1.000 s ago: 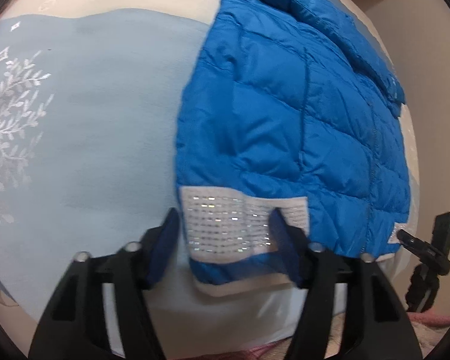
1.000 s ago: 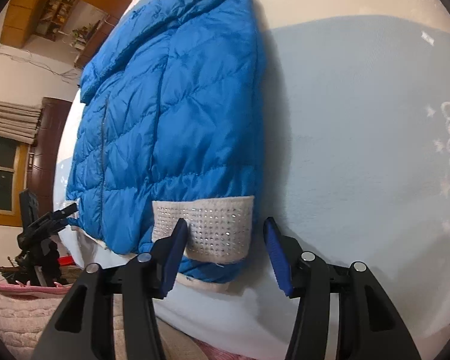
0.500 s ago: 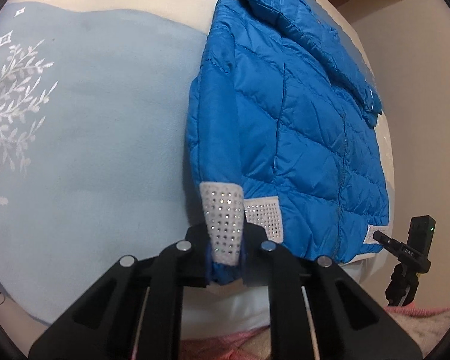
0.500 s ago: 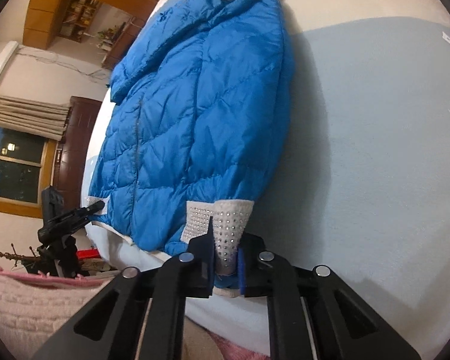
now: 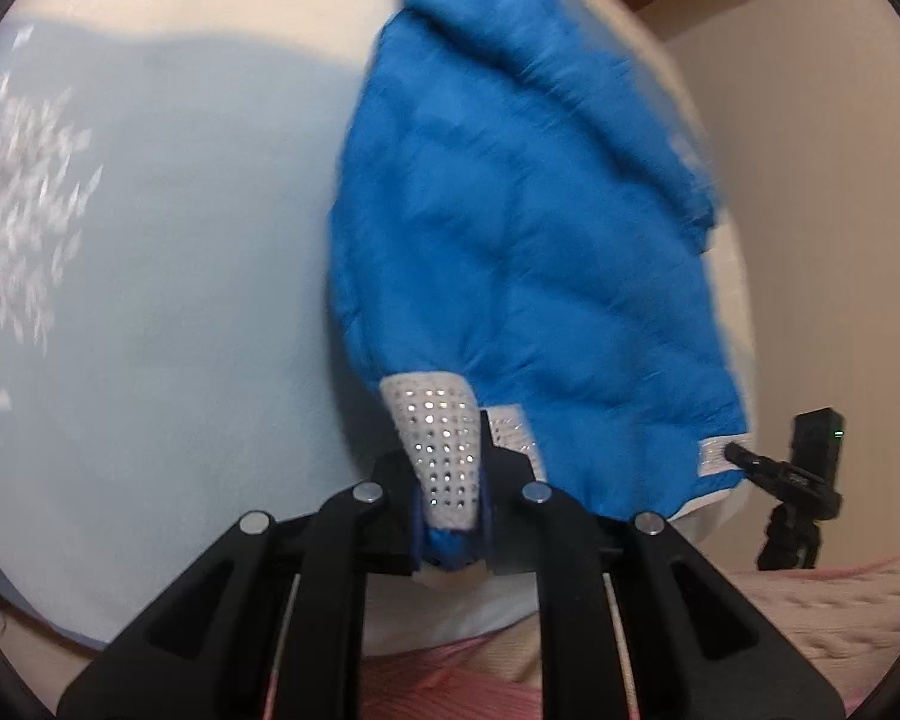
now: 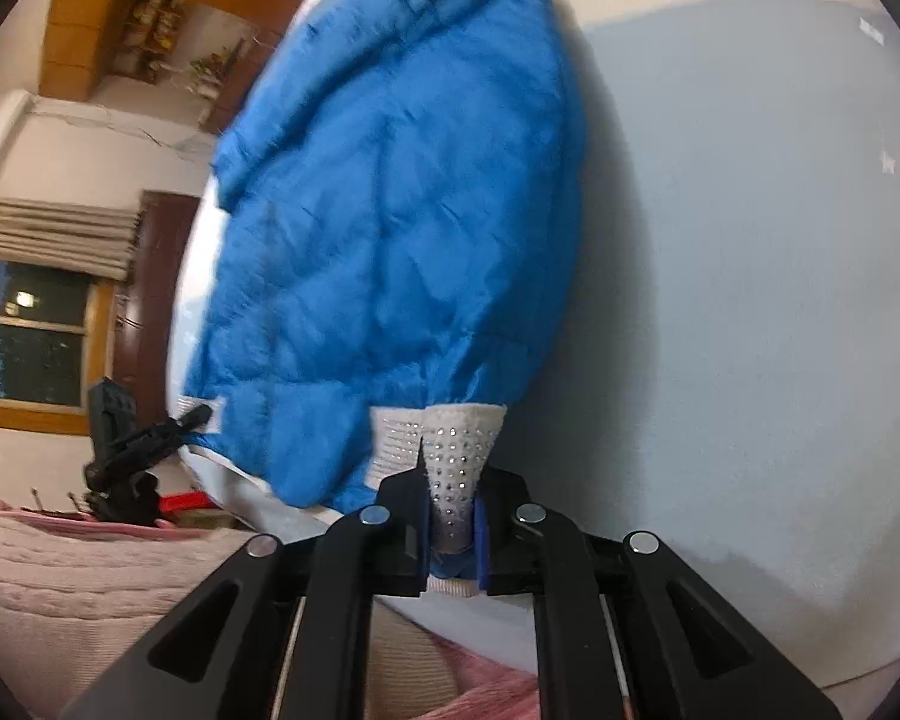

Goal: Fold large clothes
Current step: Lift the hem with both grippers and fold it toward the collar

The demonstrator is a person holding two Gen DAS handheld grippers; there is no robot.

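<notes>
The blue jacket (image 5: 522,276) lies on a pale blue sheet (image 5: 180,300), running from the middle of each wrist view up toward twelve o'clock, its near end lifted and blurred. Its white studded hem band (image 5: 444,450) sits at six o'clock. In the left wrist view the left gripper (image 5: 450,516) has its jaws clamped on that band at the jacket's corner. In the right wrist view the right gripper (image 6: 453,510) pinches the same kind of band (image 6: 459,450) at the other corner, jaws closed on the cloth. A pink blanket (image 6: 60,570) lies at seven o'clock there, and a black tripod (image 6: 126,450) stands at nine o'clock beside a window (image 6: 30,330).
</notes>
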